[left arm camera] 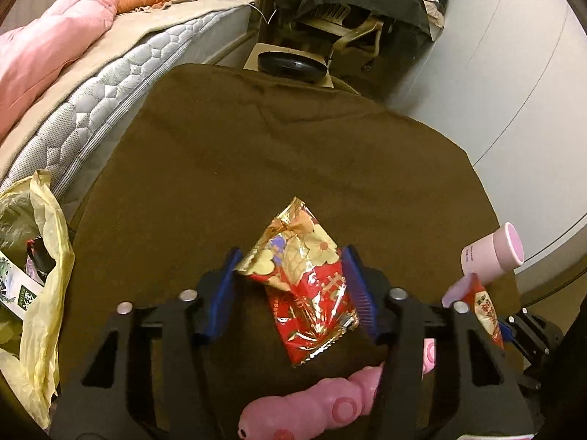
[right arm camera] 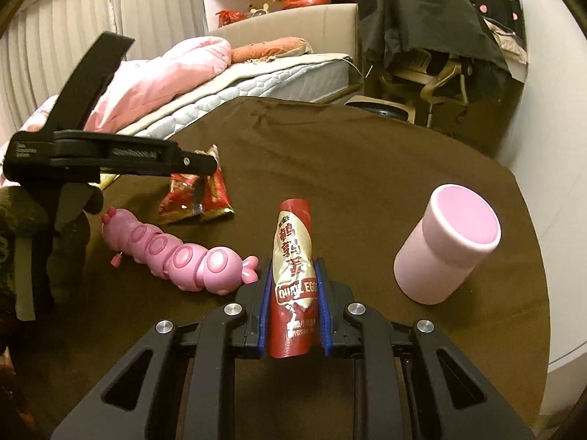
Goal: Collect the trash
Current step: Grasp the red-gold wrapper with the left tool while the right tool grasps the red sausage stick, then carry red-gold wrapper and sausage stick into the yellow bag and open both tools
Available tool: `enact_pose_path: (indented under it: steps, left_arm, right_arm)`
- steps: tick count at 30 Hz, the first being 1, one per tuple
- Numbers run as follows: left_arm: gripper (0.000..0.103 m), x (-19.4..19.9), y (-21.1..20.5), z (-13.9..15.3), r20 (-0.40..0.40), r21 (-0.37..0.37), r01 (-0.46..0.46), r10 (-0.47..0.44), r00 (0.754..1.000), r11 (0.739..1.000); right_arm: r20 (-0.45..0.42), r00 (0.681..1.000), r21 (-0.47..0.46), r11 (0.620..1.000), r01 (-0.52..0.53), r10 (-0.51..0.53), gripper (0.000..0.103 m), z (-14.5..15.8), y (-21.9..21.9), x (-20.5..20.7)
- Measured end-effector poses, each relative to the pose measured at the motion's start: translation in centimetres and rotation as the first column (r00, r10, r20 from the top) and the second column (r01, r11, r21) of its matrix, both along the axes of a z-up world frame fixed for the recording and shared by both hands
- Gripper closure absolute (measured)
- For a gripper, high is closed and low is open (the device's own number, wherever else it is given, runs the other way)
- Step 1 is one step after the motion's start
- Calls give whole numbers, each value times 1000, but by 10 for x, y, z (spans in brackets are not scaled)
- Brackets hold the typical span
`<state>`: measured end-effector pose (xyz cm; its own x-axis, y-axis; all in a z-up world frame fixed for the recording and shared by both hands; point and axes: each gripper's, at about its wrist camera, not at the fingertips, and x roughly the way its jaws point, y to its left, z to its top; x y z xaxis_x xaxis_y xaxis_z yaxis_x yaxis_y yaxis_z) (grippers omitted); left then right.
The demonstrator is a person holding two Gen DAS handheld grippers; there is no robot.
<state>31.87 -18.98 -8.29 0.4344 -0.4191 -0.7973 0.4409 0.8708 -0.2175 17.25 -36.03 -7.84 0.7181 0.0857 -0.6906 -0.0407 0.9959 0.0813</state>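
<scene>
A crinkled red and gold snack wrapper (left arm camera: 304,286) lies on the brown table (left arm camera: 256,154), and my left gripper (left arm camera: 292,256) has its blue pads against both sides of it. In the right wrist view the same wrapper (right arm camera: 194,201) lies under the left gripper (right arm camera: 205,163). My right gripper (right arm camera: 293,266) is shut on a red and silver quail egg packet (right arm camera: 293,256), which stands upright between the pads. That packet (left arm camera: 486,311) also shows at the right edge of the left wrist view.
A pink caterpillar toy (right arm camera: 176,253) lies between the two grippers. A pink cylindrical cup (right arm camera: 447,245) lies tilted to the right. A yellow plastic bag (left arm camera: 40,256) with rubbish hangs at the table's left edge, beside a mattress (left arm camera: 110,95).
</scene>
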Motion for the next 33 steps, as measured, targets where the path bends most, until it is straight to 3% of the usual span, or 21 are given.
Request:
enact_pose_path:
  steps: [2,4,5,13,22,33]
  left_arm:
    - [61,-2,3,3,18,-1,-2,2,1000,1000]
    - [80,-5,7,7,32,2,-9,9,999,1000]
    - [81,-6,10,9,35,-1,-10,10,999,1000]
    - [85,-19,35,30,87,-57,-10,15,996,998]
    - [85,-44,80,71,215,-75,-45,60,975,996]
    - [85,-70,170,121,348,-122,-151,185,919,981]
  right_arm:
    - [11,1000,6,1000,0,-1,83,2,0,-1]
    - [20,1000,10,1000,-2,2,83,4,-1,-3]
    - [26,1000,11,1000,-3,3,83,6,0,-3]
    - [51,998,3,1000,-23,23,83,19,9,1]
    - [97,991,-36,996,-87,90,83,51,34,9]
    - [182,953,-69,970,-234,243,83,107,115,39]
